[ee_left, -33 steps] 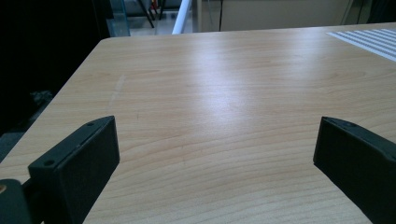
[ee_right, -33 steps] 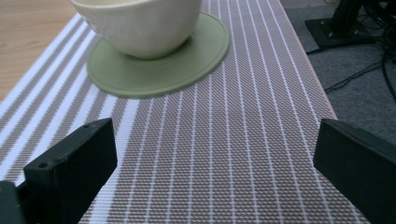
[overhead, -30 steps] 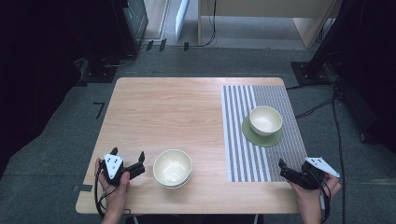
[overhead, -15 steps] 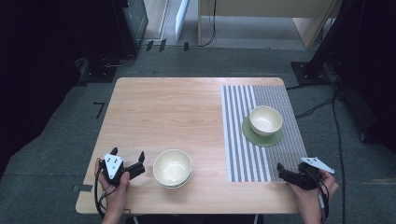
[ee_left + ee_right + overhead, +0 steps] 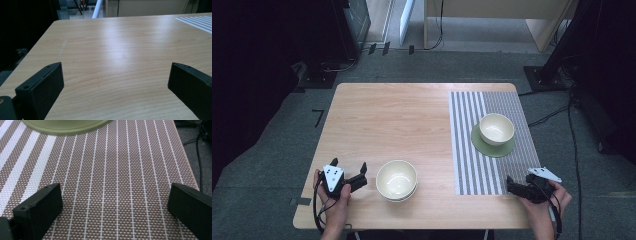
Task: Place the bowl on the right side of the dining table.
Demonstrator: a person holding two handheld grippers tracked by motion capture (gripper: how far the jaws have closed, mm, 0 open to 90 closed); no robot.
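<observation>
Spanning the floor space, a wooden table (image 5: 412,120) carries a striped placemat (image 5: 469,165) at right. On the mat, a cream bowl (image 5: 496,128) sits on a green saucer (image 5: 486,148). Stacked cream bowls (image 5: 396,180) rest near the front edge. Left gripper (image 5: 348,167) and right gripper (image 5: 510,183): jaws apart, empty.

The left gripper (image 5: 348,169) sat low in the person's left hand (image 5: 333,206), its jaws spread wide and empty. The right gripper (image 5: 510,184) lay in the right hand (image 5: 546,200), likewise gaping, jaws pointing leftward.
</observation>
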